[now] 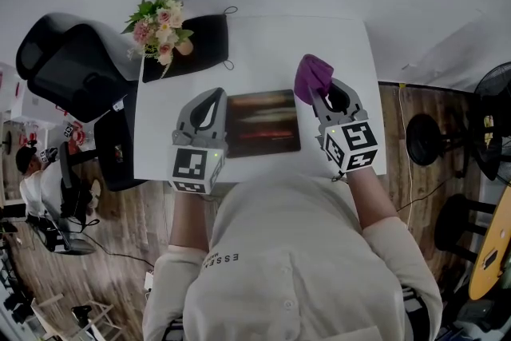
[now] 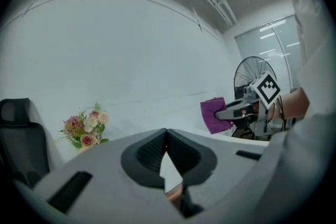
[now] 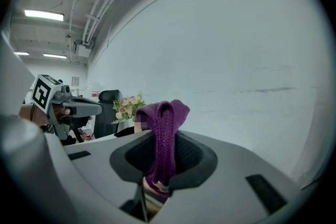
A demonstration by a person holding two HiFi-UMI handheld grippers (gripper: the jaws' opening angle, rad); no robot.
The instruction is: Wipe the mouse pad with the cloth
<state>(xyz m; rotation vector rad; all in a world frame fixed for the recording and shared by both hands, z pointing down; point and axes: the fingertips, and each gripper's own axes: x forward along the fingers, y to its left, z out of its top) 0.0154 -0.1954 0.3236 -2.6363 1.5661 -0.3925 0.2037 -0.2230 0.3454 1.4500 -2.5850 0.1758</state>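
Observation:
The mouse pad [image 1: 262, 124], dark with reddish streaks, lies flat on the white table [image 1: 255, 52] near its front edge. My right gripper [image 1: 321, 95] hovers just right of the pad, shut on a purple cloth [image 1: 312, 76] that bunches up past its tips. In the right gripper view the cloth [image 3: 163, 131] is pinched between the jaws of the right gripper [image 3: 162, 140]. My left gripper [image 1: 215, 94] is at the pad's left edge, shut with nothing in it. In the left gripper view the left gripper [image 2: 167, 132] has its jaws touching, and the cloth [image 2: 212, 115] shows beyond them.
A bouquet of pink and cream flowers [image 1: 160, 26] and a black pouch [image 1: 201, 44] lie at the table's far left. A black office chair [image 1: 70, 64] stands left of the table. A fan [image 1: 495, 120] and stools [image 1: 427, 140] are on the wooden floor to the right.

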